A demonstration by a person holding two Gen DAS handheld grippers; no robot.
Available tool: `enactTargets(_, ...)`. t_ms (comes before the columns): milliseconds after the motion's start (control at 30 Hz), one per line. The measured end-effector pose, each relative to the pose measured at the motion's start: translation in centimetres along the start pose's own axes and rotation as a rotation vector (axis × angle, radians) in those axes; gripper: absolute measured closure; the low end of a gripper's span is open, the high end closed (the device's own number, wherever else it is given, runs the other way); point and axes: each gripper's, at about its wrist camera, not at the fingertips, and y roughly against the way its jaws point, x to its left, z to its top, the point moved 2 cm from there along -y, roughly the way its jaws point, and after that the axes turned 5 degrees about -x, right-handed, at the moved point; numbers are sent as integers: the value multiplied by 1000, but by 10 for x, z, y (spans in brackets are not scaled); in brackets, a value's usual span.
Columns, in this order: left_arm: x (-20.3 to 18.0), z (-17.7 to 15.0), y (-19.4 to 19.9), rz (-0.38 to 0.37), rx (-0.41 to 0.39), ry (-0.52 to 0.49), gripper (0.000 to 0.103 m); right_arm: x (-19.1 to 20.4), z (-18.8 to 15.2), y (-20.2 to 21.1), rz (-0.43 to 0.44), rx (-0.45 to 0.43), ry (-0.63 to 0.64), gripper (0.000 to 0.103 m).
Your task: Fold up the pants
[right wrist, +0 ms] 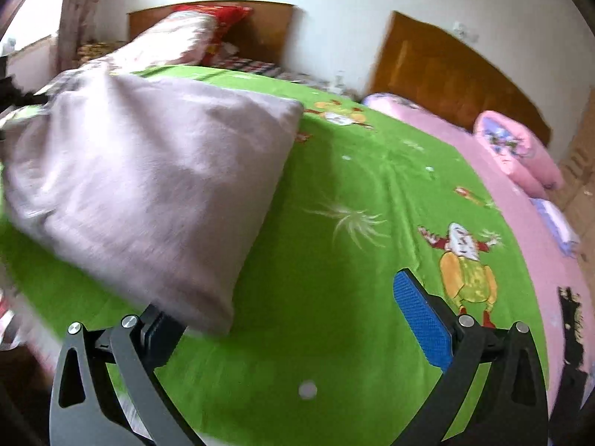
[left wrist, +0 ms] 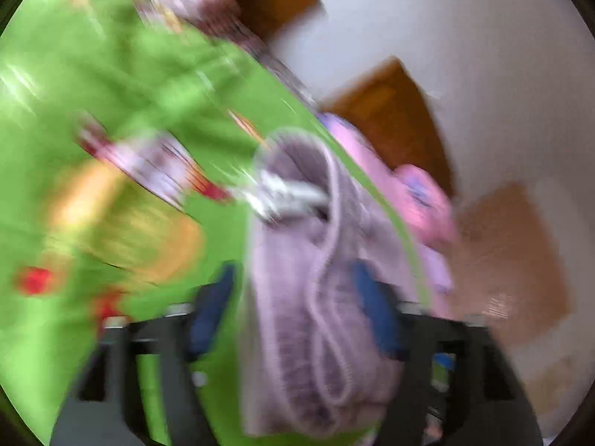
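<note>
The pale lilac pants [left wrist: 297, 290] hang bunched between the blue pads of my left gripper [left wrist: 293, 308], which is shut on them; a drawstring loops down the cloth. The left wrist view is blurred by motion. In the right wrist view the pants [right wrist: 148, 171] hang lifted as a broad sheet over the left half of the green bedspread [right wrist: 334, 223]. My right gripper [right wrist: 293, 319] is open and empty, above the bedspread, with the pants' lower corner just over its left finger [right wrist: 160, 334].
The green bedspread has cartoon prints. A pink sheet [right wrist: 520, 223] and pink pillow [right wrist: 520, 148] lie on the right. A pale and red pillow [right wrist: 186, 33] lies by the wooden headboards [right wrist: 446, 70] and white wall.
</note>
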Motion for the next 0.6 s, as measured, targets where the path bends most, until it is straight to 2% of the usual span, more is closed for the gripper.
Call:
enactTargets(33,-8,4,13,48,-56,-40,22,-2,-2,9,44,-9,6,4)
enactTargets(67,-23,6,28,63,-105,-92,22,-3,-2,16,98,-17,-1,4)
enactTargets(133,-54,6,39,24,-133,-178,19,-11,5,34,222,-70,-66,4)
enactTargets(167,-70,2,41,-2,-131,-228,15,-13,11,38,242,-95,-90,4)
enactTargets(267,-121,-21,20,-76,-43,-413,14,-12,43,39,284,-189,-158,4)
enactTargets(300,-137,-32,9,-95,-15,-482,14,-8,53,35,293,-199,-166,8)
enactTargets(333,-142,-39,-1,-89,4,-521,14,0,63,25,294,-193,-160,10)
enactTargets(400,-141,-52,-28,-23,56,-589,14,20,71,12,309,-169,-103,14)
enactTargets(467,-125,-62,-41,29,111,-573,16,50,69,-2,333,-126,20,17)
enactTargets(500,-112,-66,-42,30,126,-547,21,63,64,-4,354,-113,72,17)
enactTargets(567,-97,-71,-34,-25,123,-501,22,81,50,-12,386,-89,146,17)
enactTargets(600,-93,-69,-33,-41,125,-482,22,81,47,-16,394,-86,137,17)
